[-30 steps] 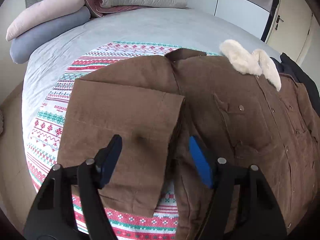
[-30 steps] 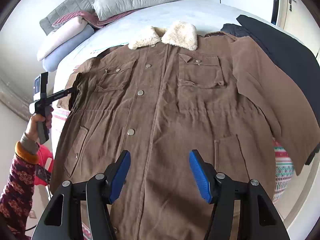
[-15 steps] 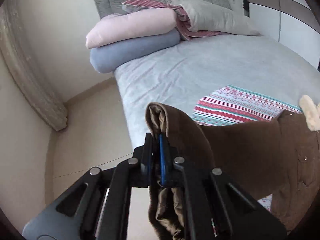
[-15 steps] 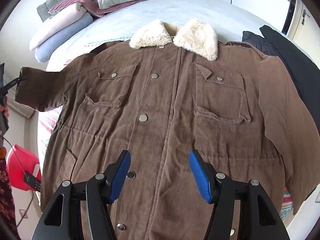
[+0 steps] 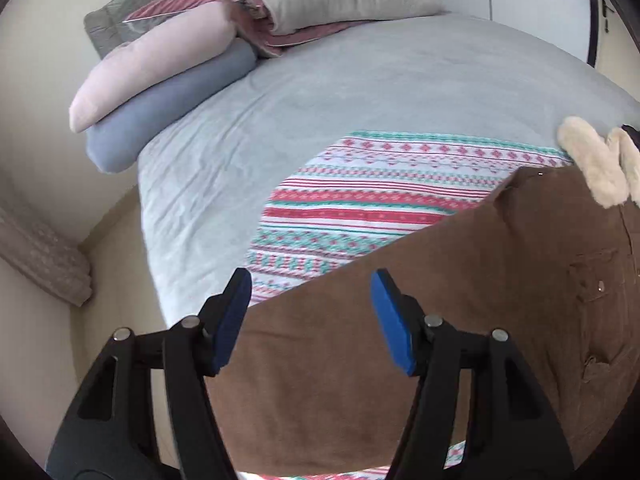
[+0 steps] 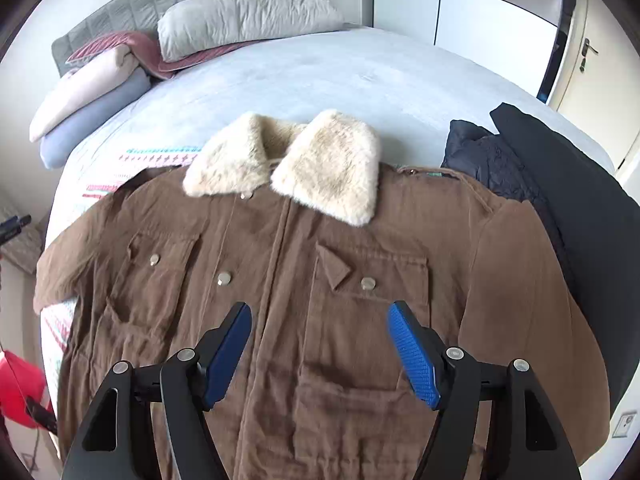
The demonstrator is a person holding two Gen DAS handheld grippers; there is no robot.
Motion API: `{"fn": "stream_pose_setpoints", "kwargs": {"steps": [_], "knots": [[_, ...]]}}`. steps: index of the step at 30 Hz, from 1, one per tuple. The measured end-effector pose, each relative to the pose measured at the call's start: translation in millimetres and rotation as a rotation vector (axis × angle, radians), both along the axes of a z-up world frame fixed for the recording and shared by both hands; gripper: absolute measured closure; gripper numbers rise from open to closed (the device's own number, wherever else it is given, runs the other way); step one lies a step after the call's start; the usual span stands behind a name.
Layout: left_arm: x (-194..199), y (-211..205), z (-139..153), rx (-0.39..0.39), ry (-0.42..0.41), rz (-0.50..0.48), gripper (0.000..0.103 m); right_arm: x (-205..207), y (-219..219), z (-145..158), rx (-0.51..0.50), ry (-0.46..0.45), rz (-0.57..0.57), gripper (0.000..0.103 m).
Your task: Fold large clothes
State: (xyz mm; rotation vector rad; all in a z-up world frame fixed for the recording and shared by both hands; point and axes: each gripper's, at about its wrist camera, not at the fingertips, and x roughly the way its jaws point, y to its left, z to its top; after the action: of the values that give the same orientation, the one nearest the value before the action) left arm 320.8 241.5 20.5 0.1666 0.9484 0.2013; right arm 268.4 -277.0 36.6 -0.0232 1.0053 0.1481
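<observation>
One brown coat (image 6: 320, 320) flat on bed (image 6: 320, 76). Two grippers, left (image 5: 310, 320) and right (image 6: 320, 354), both opening, holding nothing. Four pillows.

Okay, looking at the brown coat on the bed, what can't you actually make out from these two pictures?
- Brown coat hem: right wrist view, cut off by the bottom edge and covered by the right hand-held gripper.
- Sleeve cuff: left wrist view, behind the left hand-held gripper, whose jaws are opening.
- Dark garment: right wrist view, partly under the coat; type unclear.
</observation>
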Motion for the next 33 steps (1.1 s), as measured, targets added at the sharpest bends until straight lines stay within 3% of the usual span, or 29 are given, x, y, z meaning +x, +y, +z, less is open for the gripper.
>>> {"fn": "stream_pose_setpoints", "kwargs": {"steps": [5,9,13,15,18,19,20,21,22,23,24,25,27,29,30,33], "knots": [[74,-125,-30,-0.151,0.046,-0.178,0.040,66,12,-11,0.033,-0.037,-0.025,0.030],[120,-205,-34,-0.281,0.019,-0.270,0.040,112,35,-30,0.008,-0.085,-0.015,0.030],[164,-252,-43,-0.415,0.003,-0.295,0.040,148,43,-49,-0.029,-0.122,-0.042,0.030],[185,-263,-59,-0.451,0.037,-0.260,0.040,163,41,-56,-0.026,-0.126,-0.070,0.030],[204,-266,-81,-0.580,0.095,-0.231,0.040,180,33,-65,-0.003,-0.127,-0.105,0.031],[206,-264,-85,-0.632,0.099,-0.223,0.044,184,32,-68,-0.003,-0.129,-0.108,0.032],[206,-263,-86,-0.695,0.100,-0.234,0.069,187,31,-71,-0.006,-0.131,-0.108,0.033],[203,-261,-87,-0.733,0.099,-0.239,0.079,189,32,-74,-0.009,-0.134,-0.102,0.035],[196,-258,-82,-0.723,0.063,-0.217,0.083,191,32,-76,-0.010,-0.138,-0.095,0.047],[184,-252,-73,-0.726,-0.008,-0.196,0.086,192,33,-78,0.005,-0.141,-0.080,0.073],[170,-245,-63,-0.735,-0.092,-0.174,0.087,191,33,-78,0.015,-0.151,-0.079,0.087],[157,-239,-54,-0.742,-0.177,-0.160,0.088,188,35,-77,0.010,-0.184,-0.092,0.092],[146,-236,-48,-0.677,-0.280,-0.147,0.089,184,39,-75,-0.013,-0.243,-0.115,0.096],[160,-243,-64,-0.600,-0.215,-0.153,0.086,190,43,-80,-0.026,-0.241,-0.138,0.097],[169,-243,-73,-0.582,-0.175,-0.138,0.080,194,45,-84,-0.042,-0.226,-0.138,0.097],[167,-230,-75,-0.620,-0.189,-0.111,0.066,195,53,-89,-0.051,-0.236,-0.109,0.093]]}}
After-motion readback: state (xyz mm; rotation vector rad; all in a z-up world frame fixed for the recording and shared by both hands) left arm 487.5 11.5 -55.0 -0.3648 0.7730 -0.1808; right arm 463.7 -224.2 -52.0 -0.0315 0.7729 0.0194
